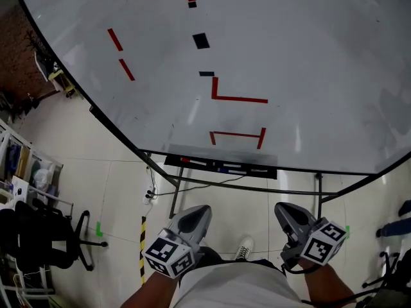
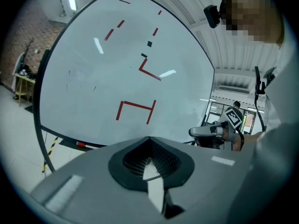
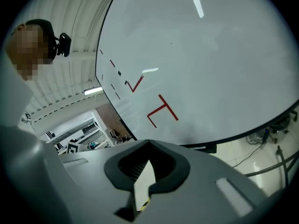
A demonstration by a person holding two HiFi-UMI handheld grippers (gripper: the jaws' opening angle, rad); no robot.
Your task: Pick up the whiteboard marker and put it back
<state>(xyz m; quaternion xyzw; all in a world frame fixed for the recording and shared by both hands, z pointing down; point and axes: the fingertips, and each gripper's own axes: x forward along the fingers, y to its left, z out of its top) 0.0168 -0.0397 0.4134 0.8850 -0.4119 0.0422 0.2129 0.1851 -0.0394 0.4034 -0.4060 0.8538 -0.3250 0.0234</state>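
A big whiteboard [image 1: 289, 56] with red and black marks fills the head view. Below its lower edge hangs a dark pen tray [image 1: 221, 165], holding markers in a row; a red-capped marker [image 1: 186, 160] lies at its left end. The tray's red marker [image 2: 81, 145] also shows in the left gripper view. My left gripper [image 1: 203, 210] and right gripper [image 1: 282, 209] hover side by side below the tray, well short of it, both shut with nothing in them. Each gripper view shows its jaws meeting in a point, aimed at the board.
The board's stand legs [image 1: 174, 197] and a cable with a power strip [image 1: 151, 194] lie below the tray. A black office chair [image 1: 61, 236] and shelving [image 1: 19, 172] stand at the left. Yellow-black tape [image 1: 142, 249] marks the floor.
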